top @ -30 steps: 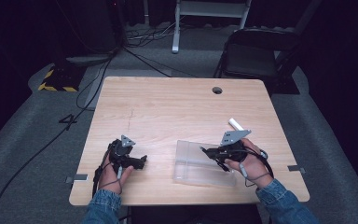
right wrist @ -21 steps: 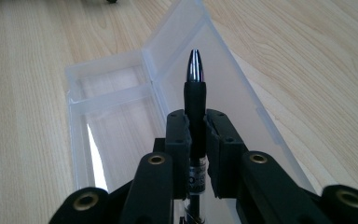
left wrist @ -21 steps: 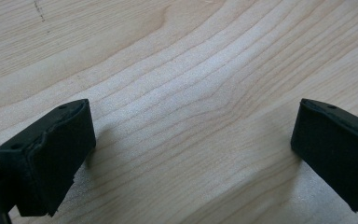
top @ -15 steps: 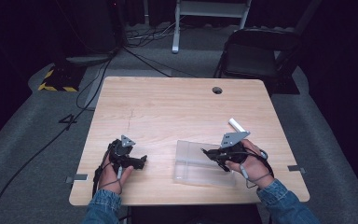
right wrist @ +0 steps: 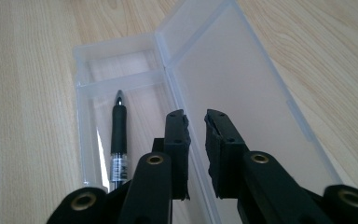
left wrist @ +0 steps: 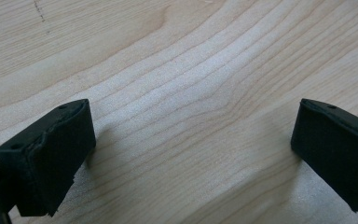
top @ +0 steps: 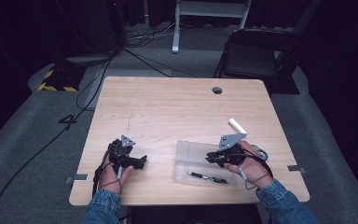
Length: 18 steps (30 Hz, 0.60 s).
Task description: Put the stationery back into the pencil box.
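A clear plastic case (top: 191, 151) lies open near the table's front right, lid (right wrist: 233, 84) spread flat beside the tray. A black pen (top: 207, 177) (right wrist: 118, 135) rests in the tray half. My right gripper (top: 209, 158) (right wrist: 196, 121) comes in from the right, with its jaws drawn close together on either side of the case's hinge ridge. My left gripper (top: 142, 161) (left wrist: 191, 154) rests at the front left on the bare wooden table (top: 168, 107). Its jaws are wide apart with nothing between them.
A short white cylinder (top: 237, 126) lies just behind the right hand. There is a round cable hole (top: 217, 90) near the table's far edge. A dark folding chair (top: 256, 56) and floor cables stand beyond the table.
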{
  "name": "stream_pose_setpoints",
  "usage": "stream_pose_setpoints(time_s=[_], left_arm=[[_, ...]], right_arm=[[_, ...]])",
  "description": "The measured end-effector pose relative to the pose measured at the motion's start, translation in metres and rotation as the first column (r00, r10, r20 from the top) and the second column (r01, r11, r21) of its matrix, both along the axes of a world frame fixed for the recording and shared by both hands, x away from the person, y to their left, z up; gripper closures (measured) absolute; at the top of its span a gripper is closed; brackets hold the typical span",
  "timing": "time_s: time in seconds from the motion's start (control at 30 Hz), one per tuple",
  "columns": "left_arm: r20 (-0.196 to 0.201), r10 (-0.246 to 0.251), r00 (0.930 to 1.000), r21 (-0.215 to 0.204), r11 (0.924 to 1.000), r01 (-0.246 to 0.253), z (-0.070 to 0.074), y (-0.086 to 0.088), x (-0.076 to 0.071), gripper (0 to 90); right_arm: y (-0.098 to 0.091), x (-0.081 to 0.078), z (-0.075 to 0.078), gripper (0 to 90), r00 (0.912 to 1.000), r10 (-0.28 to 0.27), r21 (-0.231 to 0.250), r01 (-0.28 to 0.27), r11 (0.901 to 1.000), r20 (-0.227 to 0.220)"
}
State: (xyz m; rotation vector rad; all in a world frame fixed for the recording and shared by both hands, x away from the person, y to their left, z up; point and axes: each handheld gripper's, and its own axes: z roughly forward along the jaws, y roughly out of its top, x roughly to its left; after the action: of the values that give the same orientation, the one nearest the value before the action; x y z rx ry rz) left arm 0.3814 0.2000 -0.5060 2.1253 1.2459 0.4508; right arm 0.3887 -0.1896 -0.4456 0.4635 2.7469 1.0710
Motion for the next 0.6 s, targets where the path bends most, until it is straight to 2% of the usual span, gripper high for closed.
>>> stream_pose_setpoints(time_s=[0.2, 0.3, 0.43, 0.53, 0.6], left_arm=[[0.0, 0.0, 1.0, 0.0, 1.0, 0.0, 0.0, 0.0, 0.0, 0.1], [-0.001, -0.001, 1.0, 0.0, 1.0, 0.001, 0.0, 0.0, 0.0, 0.1], [0.0, 0.0, 1.0, 0.0, 1.0, 0.0, 0.0, 0.0, 0.0, 0.1], [0.0, 0.0, 1.0, 0.0, 1.0, 0.0, 0.0, 0.0, 0.0, 0.1], [0.0, 0.0, 1.0, 0.0, 1.0, 0.0, 0.0, 0.0, 0.0, 0.1]], right_arm=[[0.001, -0.001, 0.0, 79.2, 0.9998, 0.007, 0.006, -0.006, 1.0, -0.019], [0.002, -0.006, 0.0, 80.0, 0.9984, 0.04, -0.006, -0.04, 0.9992, -0.039], [0.006, -0.013, -0.001, 82.2, 0.9925, 0.09, -0.038, -0.094, 0.9949, -0.082], [0.008, -0.016, -0.005, 83.6, 0.9843, 0.127, -0.071, -0.136, 0.9882, -0.123], [0.01, -0.017, -0.008, 84.2, 0.9808, 0.134, -0.093, -0.148, 0.9846, -0.141]])
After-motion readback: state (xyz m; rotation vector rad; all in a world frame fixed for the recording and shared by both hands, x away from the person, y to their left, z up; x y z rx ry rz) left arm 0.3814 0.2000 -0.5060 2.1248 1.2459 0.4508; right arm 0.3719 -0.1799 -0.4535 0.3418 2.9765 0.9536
